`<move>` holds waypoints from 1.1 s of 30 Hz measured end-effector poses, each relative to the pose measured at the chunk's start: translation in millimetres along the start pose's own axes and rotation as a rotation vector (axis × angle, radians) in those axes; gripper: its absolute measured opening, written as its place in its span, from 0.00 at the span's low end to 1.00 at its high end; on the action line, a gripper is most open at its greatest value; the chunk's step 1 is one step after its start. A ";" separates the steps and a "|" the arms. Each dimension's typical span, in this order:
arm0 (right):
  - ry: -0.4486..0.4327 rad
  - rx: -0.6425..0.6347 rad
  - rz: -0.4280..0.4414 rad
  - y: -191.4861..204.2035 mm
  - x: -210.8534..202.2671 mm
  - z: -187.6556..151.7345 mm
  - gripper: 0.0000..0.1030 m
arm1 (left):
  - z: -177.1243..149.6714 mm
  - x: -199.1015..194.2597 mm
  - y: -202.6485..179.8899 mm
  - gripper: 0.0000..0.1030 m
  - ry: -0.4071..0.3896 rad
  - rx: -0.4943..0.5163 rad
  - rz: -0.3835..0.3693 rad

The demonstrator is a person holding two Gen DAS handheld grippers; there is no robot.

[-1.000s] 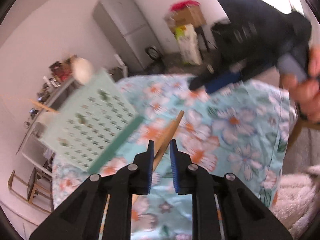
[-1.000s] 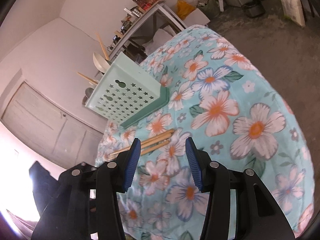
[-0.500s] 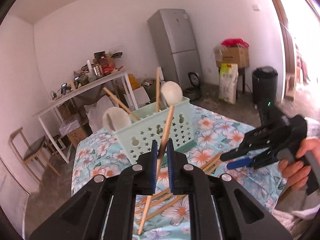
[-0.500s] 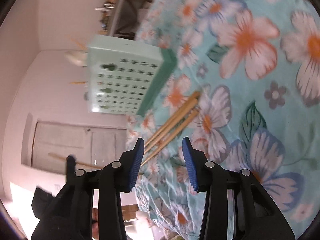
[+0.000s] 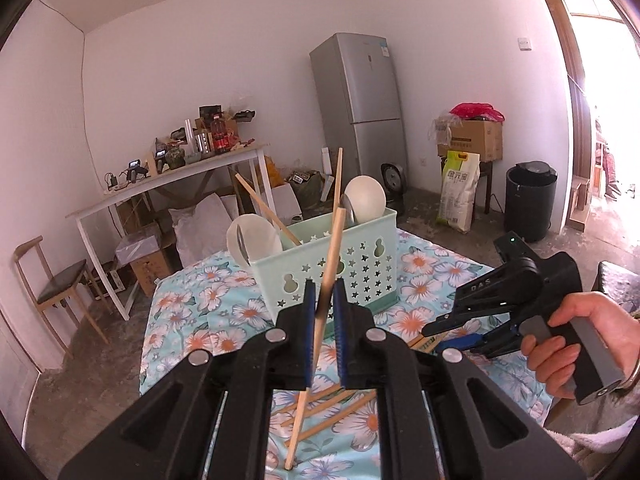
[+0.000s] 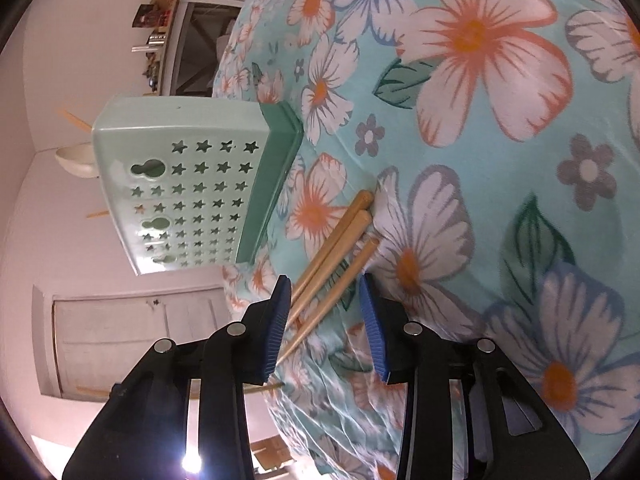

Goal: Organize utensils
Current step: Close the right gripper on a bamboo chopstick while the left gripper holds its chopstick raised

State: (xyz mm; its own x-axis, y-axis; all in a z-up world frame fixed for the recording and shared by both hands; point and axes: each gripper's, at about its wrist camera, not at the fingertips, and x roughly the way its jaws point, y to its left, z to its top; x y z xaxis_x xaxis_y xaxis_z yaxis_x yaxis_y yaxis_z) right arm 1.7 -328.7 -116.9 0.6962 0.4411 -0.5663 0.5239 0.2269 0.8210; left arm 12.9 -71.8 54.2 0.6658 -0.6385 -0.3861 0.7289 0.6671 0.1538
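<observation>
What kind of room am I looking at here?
Probably a lived-in home kitchen or utility room: a silver refrigerator, a utensil basket on a floral tablecloth, and a cluttered side table.

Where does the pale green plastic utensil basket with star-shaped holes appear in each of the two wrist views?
Left wrist view: the pale green plastic utensil basket stands upright at the centre, beyond the left gripper, with white spoons inside.
Right wrist view: the basket is at the left, tipped sideways by the rolled camera.
Shared landmark: the loose wooden chopsticks on the floral tablecloth in front of the basket.
</observation>
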 end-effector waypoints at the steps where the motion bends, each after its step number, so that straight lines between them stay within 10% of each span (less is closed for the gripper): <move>1: -0.005 0.003 -0.001 1.1 1.5 0.0 0.33 | -0.2 -0.6 1.0 0.08 -0.001 0.000 -0.001; 10: -0.043 0.075 -0.018 -10.8 6.6 0.8 0.08 | 1.5 -3.6 8.9 0.07 -0.003 -0.031 -0.022; 19: -0.052 0.048 -0.013 -8.9 0.8 -0.6 0.09 | 6.1 -2.1 29.4 0.07 0.016 -0.104 -0.031; 33: -0.238 -0.414 -0.080 72.1 -43.6 -36.6 0.08 | 9.6 -13.1 30.2 0.06 0.024 -0.097 0.020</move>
State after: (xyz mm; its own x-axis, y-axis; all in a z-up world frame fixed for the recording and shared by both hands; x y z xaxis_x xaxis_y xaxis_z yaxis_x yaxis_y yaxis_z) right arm -8.9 -299.8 -30.3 0.7798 0.2079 -0.5905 0.3750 0.6001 0.7066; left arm 27.8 -47.1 72.6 0.6752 -0.6159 -0.4060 0.6958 0.7145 0.0732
